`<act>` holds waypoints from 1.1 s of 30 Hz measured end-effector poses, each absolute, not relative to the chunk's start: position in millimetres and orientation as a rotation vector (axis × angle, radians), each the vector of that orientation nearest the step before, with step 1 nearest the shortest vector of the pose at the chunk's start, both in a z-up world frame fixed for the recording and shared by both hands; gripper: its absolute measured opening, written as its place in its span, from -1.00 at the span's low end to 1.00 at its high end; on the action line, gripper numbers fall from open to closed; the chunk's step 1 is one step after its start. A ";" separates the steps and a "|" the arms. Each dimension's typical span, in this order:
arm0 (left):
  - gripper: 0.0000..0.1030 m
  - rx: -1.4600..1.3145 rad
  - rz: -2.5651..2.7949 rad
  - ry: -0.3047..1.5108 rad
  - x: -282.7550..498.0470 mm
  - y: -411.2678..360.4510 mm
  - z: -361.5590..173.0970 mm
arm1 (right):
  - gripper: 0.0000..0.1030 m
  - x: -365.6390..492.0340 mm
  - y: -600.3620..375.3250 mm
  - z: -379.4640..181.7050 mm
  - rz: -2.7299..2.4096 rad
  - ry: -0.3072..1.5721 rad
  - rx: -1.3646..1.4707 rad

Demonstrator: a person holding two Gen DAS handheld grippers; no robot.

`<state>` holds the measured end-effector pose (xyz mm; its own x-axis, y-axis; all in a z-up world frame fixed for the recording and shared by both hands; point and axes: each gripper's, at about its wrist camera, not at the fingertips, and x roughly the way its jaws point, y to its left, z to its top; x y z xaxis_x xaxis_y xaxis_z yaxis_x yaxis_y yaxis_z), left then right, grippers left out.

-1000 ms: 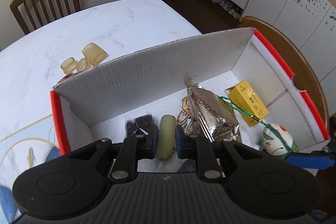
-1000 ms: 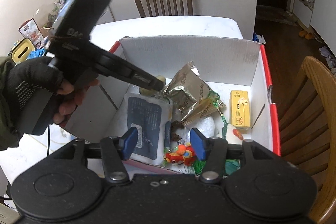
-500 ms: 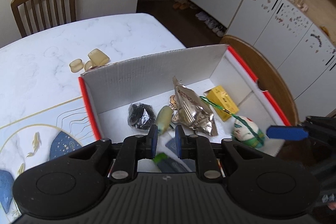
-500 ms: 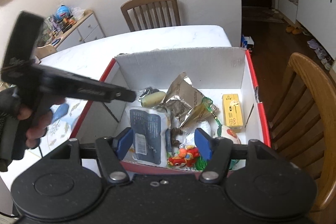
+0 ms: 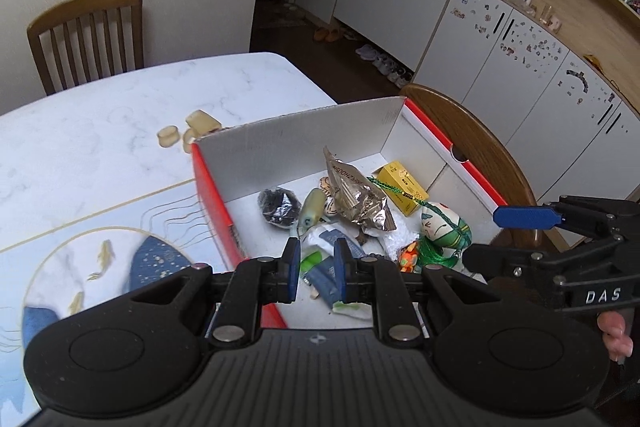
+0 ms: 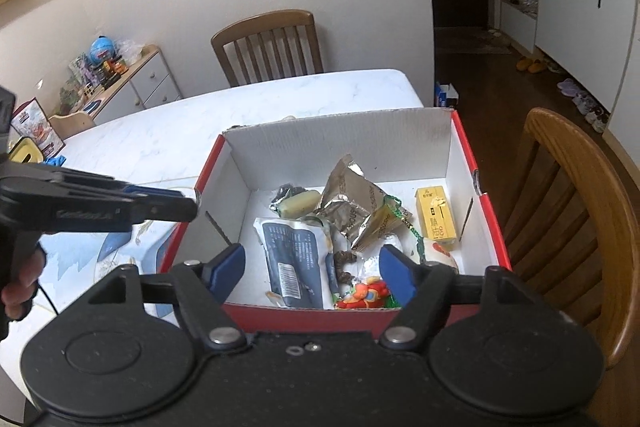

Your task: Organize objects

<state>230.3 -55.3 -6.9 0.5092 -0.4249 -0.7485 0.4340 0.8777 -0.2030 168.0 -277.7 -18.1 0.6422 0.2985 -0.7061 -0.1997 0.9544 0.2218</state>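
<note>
1. Compared with a second ago, the left tool (image 5: 314, 265) has let go of the pale yellowish cylinder (image 5: 311, 205) it was pinching and has pulled up and back from the box (image 5: 304, 143); its fingers now stand pressed nearly together with nothing between them.
2. That cylinder now lies on the box floor, beside a black crumpled item (image 5: 279, 207) and the silver foil packet (image 5: 356, 197).
3. The right tool (image 6: 312, 269) hovers over the near edge of the box. Its jaws are opening, and nothing sits between them.
4. Inside the red-edged cardboard box are also a yellow carton (image 6: 435, 213) by the right wall, a blue and white pouch (image 6: 296, 259), a small orange toy (image 6: 366, 293) at the near wall, and a white and green painted figure (image 5: 442, 227) tied with green cord.
5. On the white marble tabletop (image 5: 100, 131), just behind the box's far left corner, a few pale tan pieces (image 5: 188, 131) sit outside the box.
6. Judging from this, the sorting looks mostly done: many things are already in the box. The tan pieces may be what is left to collect, though whether they belong in the box cannot be told.
</note>
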 end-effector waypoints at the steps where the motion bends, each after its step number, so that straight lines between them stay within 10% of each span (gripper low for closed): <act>1: -0.67 0.015 -0.515 0.895 227.9 -52.9 -5.1 | 0.47 166.0 -276.3 -17.4 0.280 0.821 0.131; 4: -0.65 0.040 -0.504 0.878 219.6 -48.1 -1.4 | 0.55 158.7 -273.0 -15.4 0.279 0.800 0.141; 9: 0.25 0.078 -0.487 0.836 206.5 -40.3 2.3 | 0.61 148.4 -268.3 -14.6 0.265 0.778 0.157; 33: 0.99 0.090 -0.521 0.721 169.3 -18.6 11.2 | 0.97 93.9 -253.1 2.4 0.222 0.628 0.230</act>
